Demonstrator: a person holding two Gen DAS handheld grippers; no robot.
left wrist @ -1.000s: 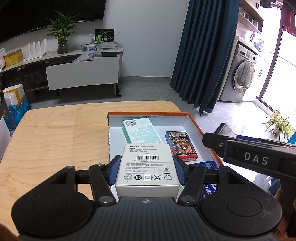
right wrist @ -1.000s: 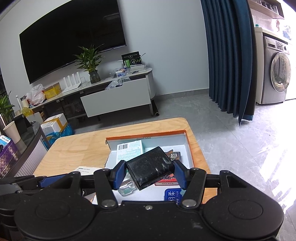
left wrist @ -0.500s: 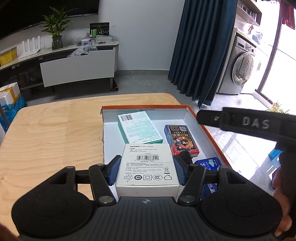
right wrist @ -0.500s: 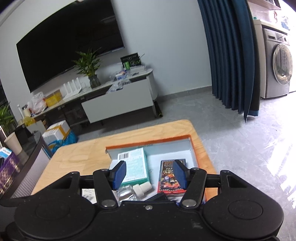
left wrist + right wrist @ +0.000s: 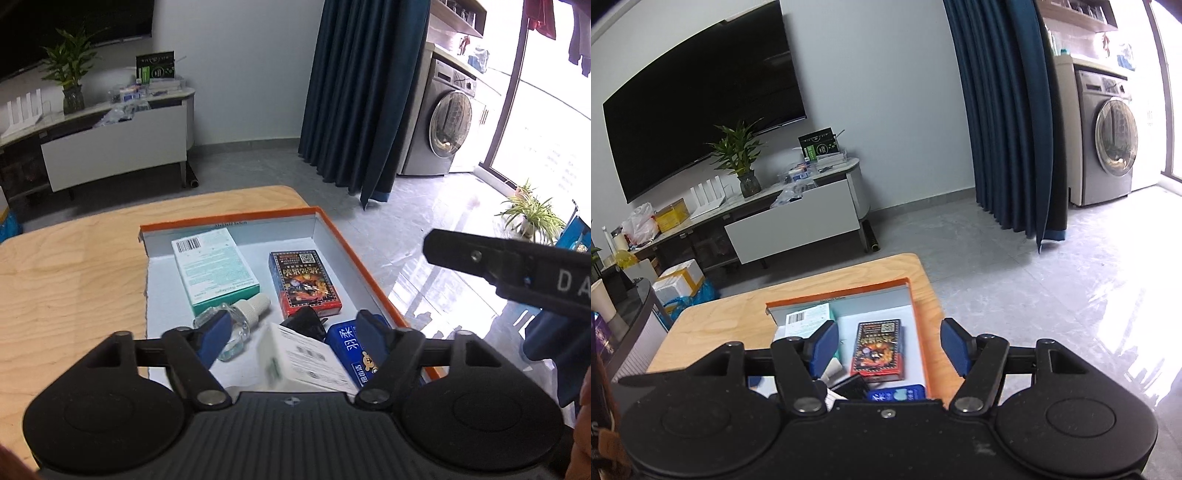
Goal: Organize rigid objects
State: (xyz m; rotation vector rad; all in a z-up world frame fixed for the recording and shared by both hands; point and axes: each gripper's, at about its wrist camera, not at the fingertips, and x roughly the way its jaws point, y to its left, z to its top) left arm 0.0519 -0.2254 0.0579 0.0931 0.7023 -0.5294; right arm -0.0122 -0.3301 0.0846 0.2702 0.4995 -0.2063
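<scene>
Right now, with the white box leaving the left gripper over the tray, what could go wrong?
The white box is blurred and tilted between the opening jaws of the left gripper; it may land askew on the black adapter or the blue pack.

It could also knock the clear bottle.

The orange-rimmed tray is crowded at its near end.

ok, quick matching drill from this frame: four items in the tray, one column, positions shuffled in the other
1 green-white box
2 red card box
3 clear bottle
4 blue pack

a tray's right side, mid-depth
b near right corner
c far left
d against the green-white box's near end

Pairs: 1-c, 2-a, 3-d, 4-b
</scene>
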